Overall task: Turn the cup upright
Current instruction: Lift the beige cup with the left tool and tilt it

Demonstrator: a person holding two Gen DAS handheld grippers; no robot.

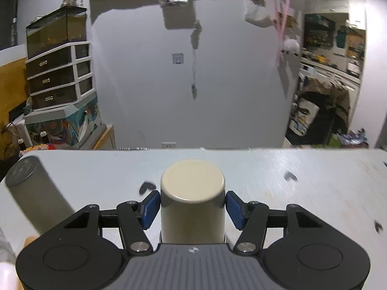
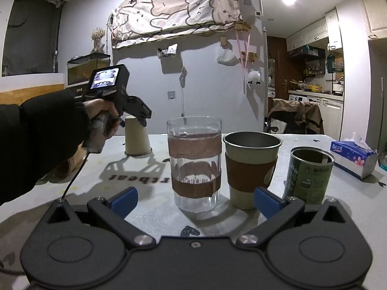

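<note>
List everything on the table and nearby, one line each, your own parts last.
paper cup: 1, cream, upside down on the table between the left fingers
grey cylinder: 1, grey, table's left edge
glass tumbler: 1, clear with brown bands, table centre
sleeved cup: 1, cream with brown sleeve, upright, right of the tumbler
tin can: 1, green, open, right of that
tissue pack: 1, blue, far right
table: 1, white
left gripper: 1, black with blue pads, open around the cup
right gripper: 1, black with blue pads, open
</note>
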